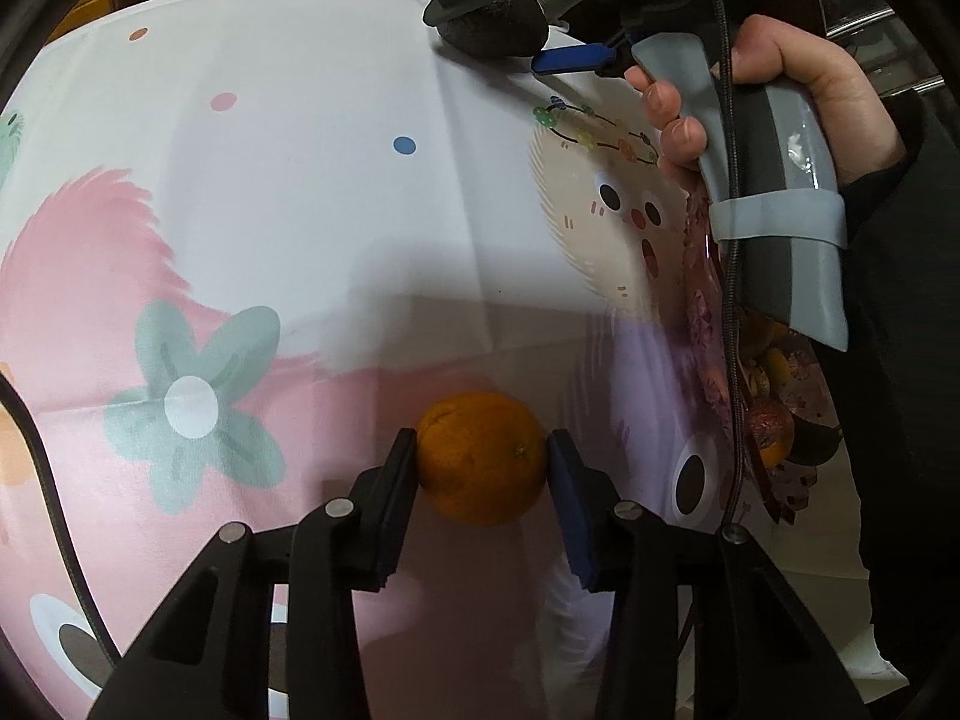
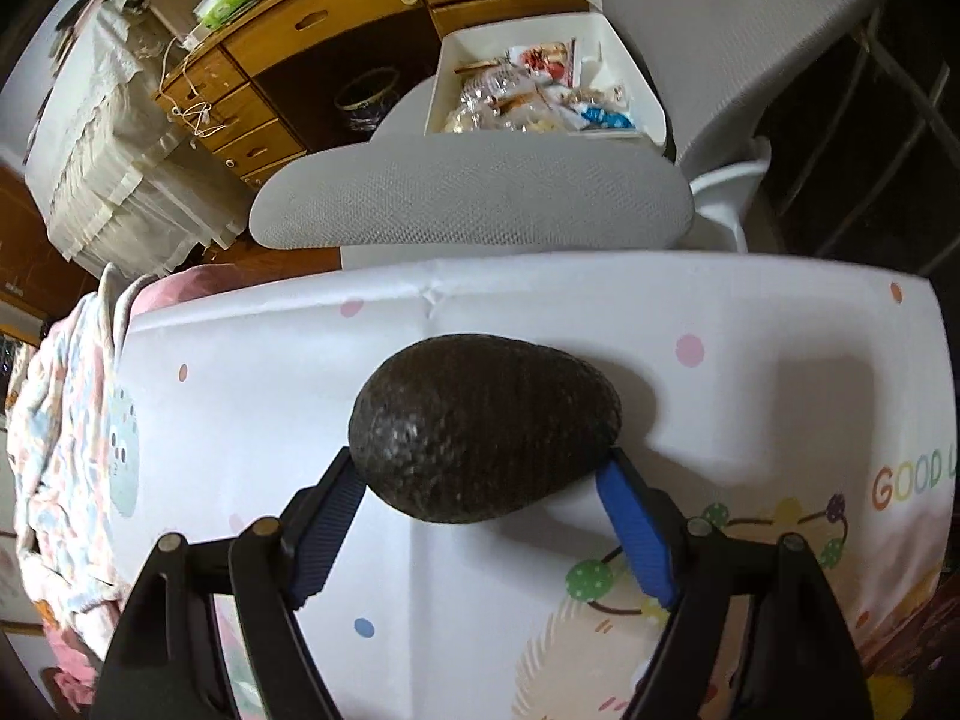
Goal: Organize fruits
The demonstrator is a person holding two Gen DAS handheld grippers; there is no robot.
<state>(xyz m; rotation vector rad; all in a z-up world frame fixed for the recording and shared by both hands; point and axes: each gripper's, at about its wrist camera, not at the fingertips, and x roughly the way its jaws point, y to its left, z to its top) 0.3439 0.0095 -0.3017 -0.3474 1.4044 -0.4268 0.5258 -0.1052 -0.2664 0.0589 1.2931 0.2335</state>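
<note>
Left gripper (image 1: 480, 462): its pads are pressing both sides of the orange (image 1: 482, 457), which is sitting on the tablecloth (image 1: 300, 180).
Right gripper (image 2: 480, 480): jaws standing wide, holding the avocado (image 2: 483, 426); its long axis is lying across them.
Edges: the avocado is lying near the cloth's far edge.
Room: bare cloth is lying between the fruits.

Table: covered by a white cartoon-print cloth (image 2: 540, 324).
Chair (image 2: 474, 204): grey mesh, just behind the table.
Wooden cabinet (image 2: 264, 60): beyond the chair, drawers shut.
Light: dim, indoor.

Pebbly matt avocado (image 2: 483, 429), dimpled orange (image 1: 482, 459), smooth printed cloth (image 1: 300, 180).
</note>
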